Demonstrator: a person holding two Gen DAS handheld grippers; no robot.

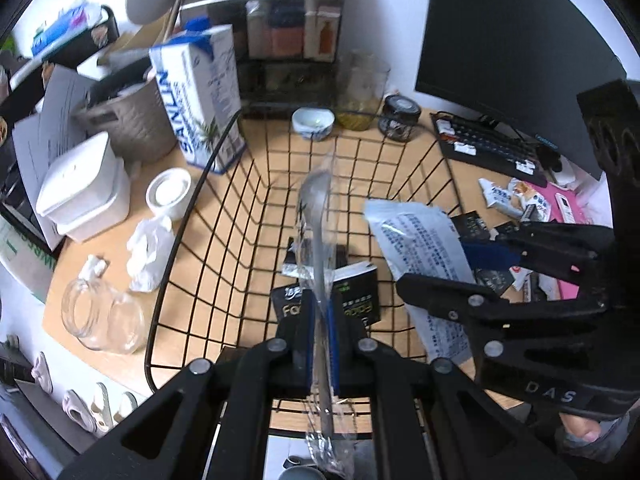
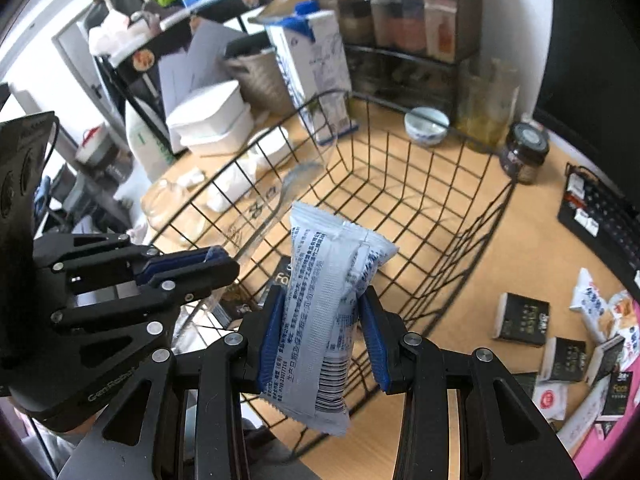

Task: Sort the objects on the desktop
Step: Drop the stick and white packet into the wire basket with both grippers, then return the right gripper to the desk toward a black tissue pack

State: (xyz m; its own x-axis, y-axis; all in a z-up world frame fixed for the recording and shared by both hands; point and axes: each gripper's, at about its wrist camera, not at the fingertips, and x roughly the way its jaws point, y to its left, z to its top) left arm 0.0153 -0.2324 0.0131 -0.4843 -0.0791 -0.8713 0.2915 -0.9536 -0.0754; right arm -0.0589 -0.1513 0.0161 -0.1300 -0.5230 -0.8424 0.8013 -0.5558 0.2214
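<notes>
A black wire basket [image 1: 192, 200] [image 2: 500, 208] stands on the wooden desk. My left gripper [image 1: 322, 320] is shut on a spoon in a clear plastic wrapper [image 1: 316, 200], held over the basket. Black packets [image 1: 356, 296] lie on the basket floor beneath it. My right gripper [image 2: 324, 320] is shut on a white and blue snack packet [image 2: 328, 280], also above the basket. In the left wrist view the right gripper [image 1: 436, 268] and its snack packet [image 1: 416, 240] show at the right. The right wrist view has the left gripper [image 2: 228, 260] with the wrapped spoon [image 2: 296, 178] at the left.
Behind the basket stand a blue and white carton [image 1: 200, 92], a small bowl [image 1: 313, 122], a dark jar [image 1: 400, 116] and a tall glass. White containers [image 1: 84, 188] and a glass mug [image 1: 100, 316] sit left. A keyboard [image 1: 488, 144] and several loose packets [image 2: 560, 340] lie right.
</notes>
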